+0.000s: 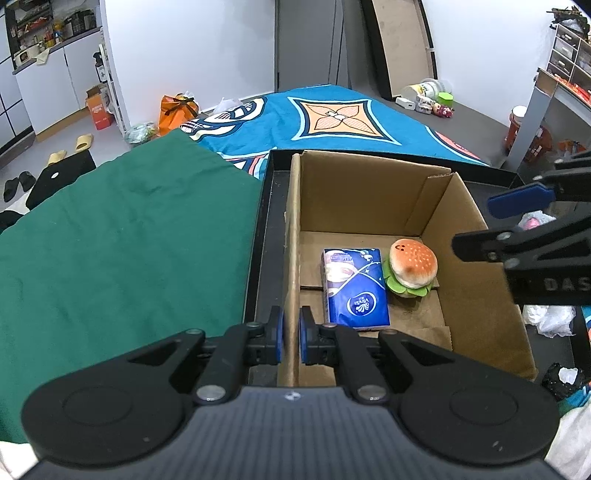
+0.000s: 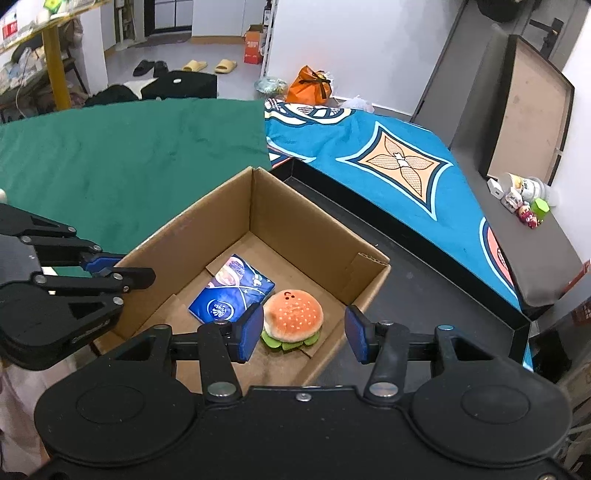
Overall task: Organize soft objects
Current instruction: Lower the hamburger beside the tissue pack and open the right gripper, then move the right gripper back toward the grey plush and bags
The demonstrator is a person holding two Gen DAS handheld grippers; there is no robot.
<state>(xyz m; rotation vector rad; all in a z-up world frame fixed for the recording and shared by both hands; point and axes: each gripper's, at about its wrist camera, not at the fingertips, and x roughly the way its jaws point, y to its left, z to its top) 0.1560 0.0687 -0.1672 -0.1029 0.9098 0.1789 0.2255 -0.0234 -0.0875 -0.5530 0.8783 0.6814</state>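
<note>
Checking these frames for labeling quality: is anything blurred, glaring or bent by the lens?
Left wrist view: sharp; strong fisheye bend along the cardboard box walls, corners dark. Right wrist view: sharp too, burger plush crisp, soft even light, no glare, black tray edge curved.

We cannot read the small print on the blue tissue pack [image 2: 232, 295]; the right gripper's [image 1: 476, 225] body runs off the left wrist view's right edge; the shelf clutter [image 1: 51, 27] is too small to identify.

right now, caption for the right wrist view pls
Open right hand-held gripper above plush burger and tissue pack in cardboard box.
</note>
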